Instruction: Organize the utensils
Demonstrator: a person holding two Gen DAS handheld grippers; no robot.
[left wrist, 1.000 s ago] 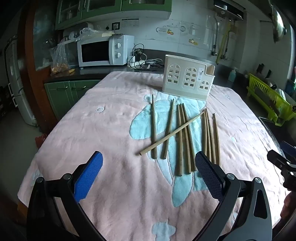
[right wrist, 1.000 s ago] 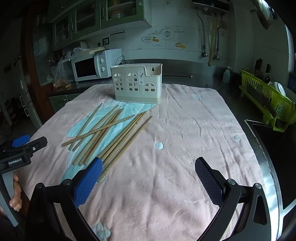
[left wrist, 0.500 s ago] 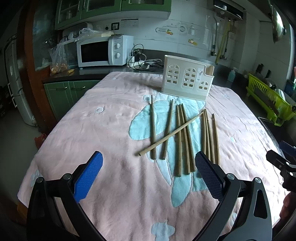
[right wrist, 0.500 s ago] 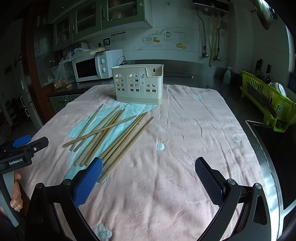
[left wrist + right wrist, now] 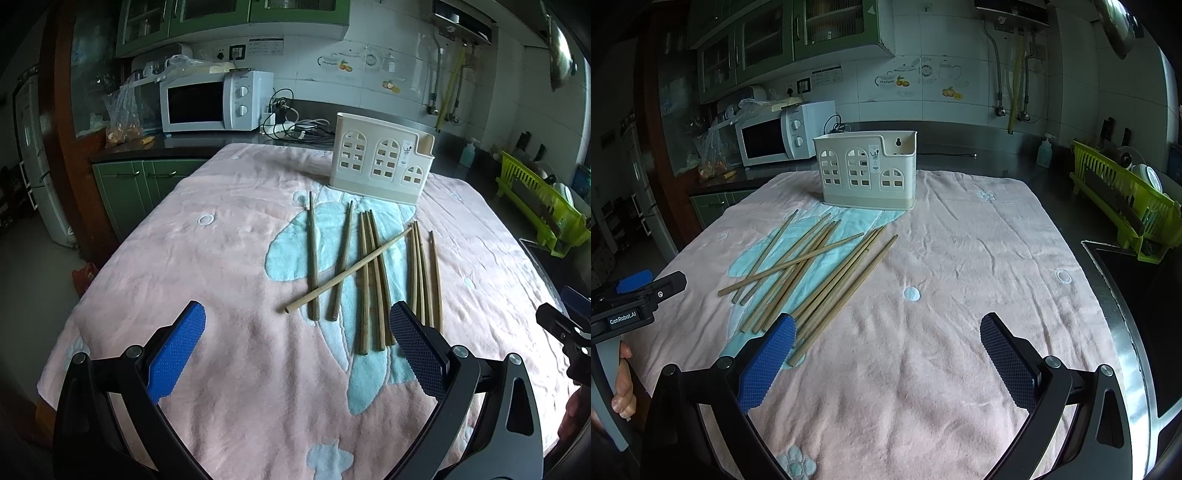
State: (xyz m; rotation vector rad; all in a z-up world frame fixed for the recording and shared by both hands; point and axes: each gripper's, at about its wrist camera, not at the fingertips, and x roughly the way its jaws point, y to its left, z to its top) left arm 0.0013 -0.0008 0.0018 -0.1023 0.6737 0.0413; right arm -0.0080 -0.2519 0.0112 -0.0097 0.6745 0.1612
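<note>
My left gripper (image 5: 297, 347) sits at the bottom of its frame with both blue-padded fingers (image 5: 176, 352) spread wide and nothing between them, hovering over the pink towel (image 5: 207, 266) that covers the table. Just above and between those fingers lies the spread of wooden chopsticks (image 5: 365, 273), most running lengthwise up the middle of the frame over a pale blue patch, with one paler chopstick (image 5: 347, 271) lying diagonally across several of the others. The near ends of the rightmost sticks lie just beside my right-hand fingertip. Beyond them, upper centre, the cream utensil holder (image 5: 380, 164) stands upright on the towel, apart from the sticks. My right gripper (image 5: 888, 347) is likewise released and empty, low in its own frame; there the chopsticks (image 5: 812, 273) fan out in the left centre, their nearest ends just beside its left pad (image 5: 768, 363), and the holder (image 5: 868, 171) stands in the upper centre. At the left edge of that view I see the other gripper's body and a hand (image 5: 622, 384) around its handle. A white microwave (image 5: 216, 101) sits on the counter, upper left, and a green dish rack (image 5: 1126, 199) at the right edge.
</note>
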